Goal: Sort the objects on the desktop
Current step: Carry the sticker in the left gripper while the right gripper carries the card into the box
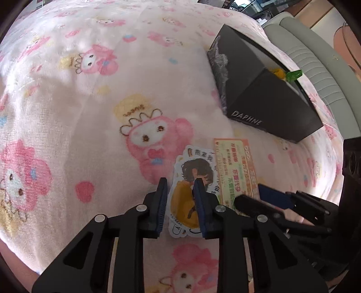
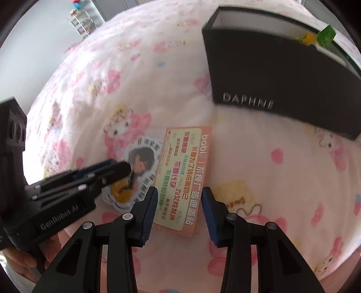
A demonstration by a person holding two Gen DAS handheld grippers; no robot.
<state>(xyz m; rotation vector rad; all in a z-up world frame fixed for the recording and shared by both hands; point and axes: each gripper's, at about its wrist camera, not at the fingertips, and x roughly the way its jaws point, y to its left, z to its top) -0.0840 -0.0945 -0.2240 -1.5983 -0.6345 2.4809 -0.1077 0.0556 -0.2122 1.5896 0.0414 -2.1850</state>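
Both claws hang spread over the blanket-covered desk (image 1: 67,90), the left claw (image 1: 180,202) straddling the sticker (image 1: 180,202), the right claw (image 2: 179,209) straddling the card (image 2: 180,178); both lie flat, so the tips may snag the blanket.

place: a home, likely a living room or bedroom | surface: pink cartoon-print fleece blanket (image 1: 94,94) is covering it | beside: grey-green ribbed sofa cushion (image 1: 315,65) is lying at its edge | background: small white shelf rack (image 2: 82,21) is standing by a wall
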